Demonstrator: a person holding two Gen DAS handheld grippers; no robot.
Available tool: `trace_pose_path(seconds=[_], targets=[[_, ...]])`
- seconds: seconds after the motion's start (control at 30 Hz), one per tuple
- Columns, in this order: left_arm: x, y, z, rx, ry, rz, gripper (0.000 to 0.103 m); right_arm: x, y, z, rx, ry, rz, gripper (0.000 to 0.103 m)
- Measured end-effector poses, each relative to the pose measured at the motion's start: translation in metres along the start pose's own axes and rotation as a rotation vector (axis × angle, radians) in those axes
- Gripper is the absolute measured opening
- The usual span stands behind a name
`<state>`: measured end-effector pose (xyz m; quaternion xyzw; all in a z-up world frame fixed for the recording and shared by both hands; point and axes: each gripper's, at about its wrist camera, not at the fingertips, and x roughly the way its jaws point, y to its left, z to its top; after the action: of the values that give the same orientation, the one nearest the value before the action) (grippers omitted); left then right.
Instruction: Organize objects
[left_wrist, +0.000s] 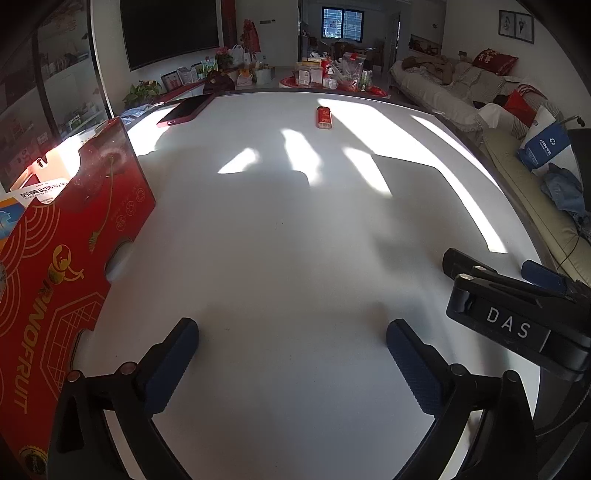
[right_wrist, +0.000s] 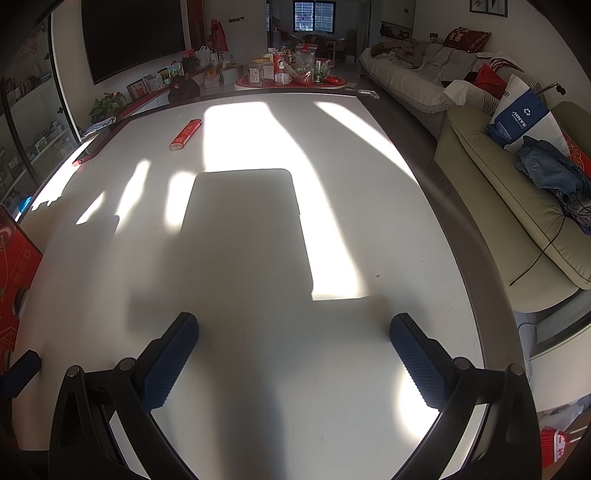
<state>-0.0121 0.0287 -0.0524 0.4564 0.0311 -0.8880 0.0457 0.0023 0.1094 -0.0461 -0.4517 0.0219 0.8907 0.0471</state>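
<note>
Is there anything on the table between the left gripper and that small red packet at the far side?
Nothing visible. The white table is bare between the open left gripper and the small red packet. The large red cardboard box stands off to the left, and the dark red-edged tablet lies far left.

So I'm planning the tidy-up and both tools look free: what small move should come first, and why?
Probably reach the left tool forward toward the small red pack. Both tools are open and empty, the right tool too, and the pack lies alone at the far side of the white table.
</note>
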Motion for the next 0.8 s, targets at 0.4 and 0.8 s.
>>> trace_pose_path(seconds=[0.4, 0.8], targets=[[0.0088, -0.0022, 0.0031, -0.006, -0.016, 0.012, 0.103, 0.0001, 0.0001, 0.0001, 0.000, 0.000, 0.000, 0.103], [0.0102, -0.0021, 0.0034, -0.006, -0.019, 0.013, 0.103, 0.0001, 0.0001, 0.0001, 0.000, 0.000, 0.000, 0.103]])
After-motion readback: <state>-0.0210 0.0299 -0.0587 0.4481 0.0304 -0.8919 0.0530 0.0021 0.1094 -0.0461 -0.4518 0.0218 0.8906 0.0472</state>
